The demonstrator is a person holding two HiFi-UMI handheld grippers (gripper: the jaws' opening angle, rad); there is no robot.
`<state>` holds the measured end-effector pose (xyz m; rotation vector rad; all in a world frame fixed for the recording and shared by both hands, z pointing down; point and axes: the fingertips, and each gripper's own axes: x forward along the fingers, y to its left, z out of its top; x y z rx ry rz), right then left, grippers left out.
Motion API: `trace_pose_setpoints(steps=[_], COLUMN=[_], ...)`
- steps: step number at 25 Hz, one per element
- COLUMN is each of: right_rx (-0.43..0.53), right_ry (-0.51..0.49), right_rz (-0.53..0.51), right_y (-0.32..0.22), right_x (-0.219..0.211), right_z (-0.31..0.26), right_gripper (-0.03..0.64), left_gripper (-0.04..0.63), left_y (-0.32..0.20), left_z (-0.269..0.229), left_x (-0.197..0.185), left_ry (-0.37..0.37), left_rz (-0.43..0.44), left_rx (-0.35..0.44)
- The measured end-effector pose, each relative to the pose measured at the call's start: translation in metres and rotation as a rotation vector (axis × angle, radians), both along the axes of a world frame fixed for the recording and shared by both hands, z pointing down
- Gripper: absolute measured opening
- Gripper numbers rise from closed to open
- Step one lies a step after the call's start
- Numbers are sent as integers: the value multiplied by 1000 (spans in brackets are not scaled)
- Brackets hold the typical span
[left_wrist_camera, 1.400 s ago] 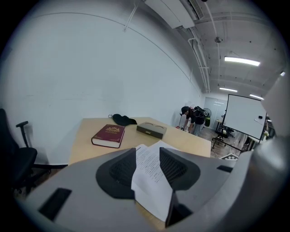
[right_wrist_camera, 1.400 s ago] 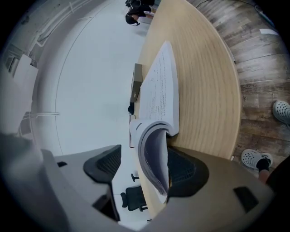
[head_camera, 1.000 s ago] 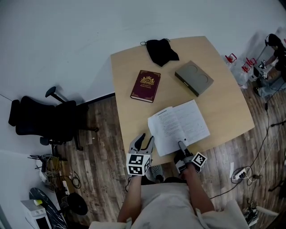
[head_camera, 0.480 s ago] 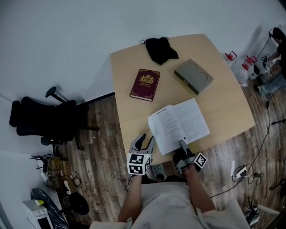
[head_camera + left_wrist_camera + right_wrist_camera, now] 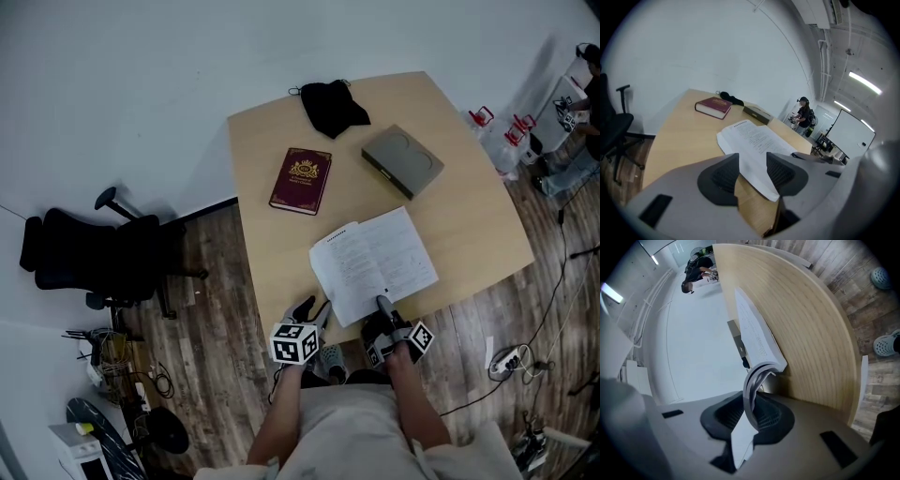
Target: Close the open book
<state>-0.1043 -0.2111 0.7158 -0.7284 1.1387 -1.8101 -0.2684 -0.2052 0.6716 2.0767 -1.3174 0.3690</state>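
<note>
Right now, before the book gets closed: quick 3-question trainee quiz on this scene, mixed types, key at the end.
1. Multiple choice: the right gripper is shut on: A) the red book; B) pages of the open book; C) nothing.
2. True or false: the grey box lies on the open book.
3. Count: how many things lie on the table?

Key:
1. B. Its jaws have just been closing, with pages between them.
2. False. They lie apart.
3. Four: open book, red book, grey box, black cloth.
</note>
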Motion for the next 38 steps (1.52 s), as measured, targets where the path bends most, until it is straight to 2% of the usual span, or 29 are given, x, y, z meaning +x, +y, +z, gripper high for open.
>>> trace_pose_setpoints(steps=[2,7,13,19,26,31,36,38], right_rx=[-16,-31,-47,-56,-66,-80,-82,-76], right_ry=[-24,-37,-58,-99,-113,-100,-55,-40], right_rz=[11,22,27,34,26,7,-23,-34], right_y=[0,-3,-2,-4,-4,-4,-6,-6], right_x=[0,4,7,9,17,11,16,16], right_z=[0,-1,0,-4,-10,-5,0,-2], right_gripper=[57,40,38,40,41,43,48,49], left_gripper=[200,221,259,328,331,325,212,190], left_y=[2,-1,0,-1,-10,-12,-18,-19], left_z=[10,25,43,49,53,51,41,34], left_x=[7,20,37,52,68,61,57,59], left_ry=[64,293,443,582,695,696,736,746], left_rz=[-1,-67,-104,-153,-197,-200,-216,-207], left_rx=[-44,-146,-251,-328,-355,-353,-304,-288])
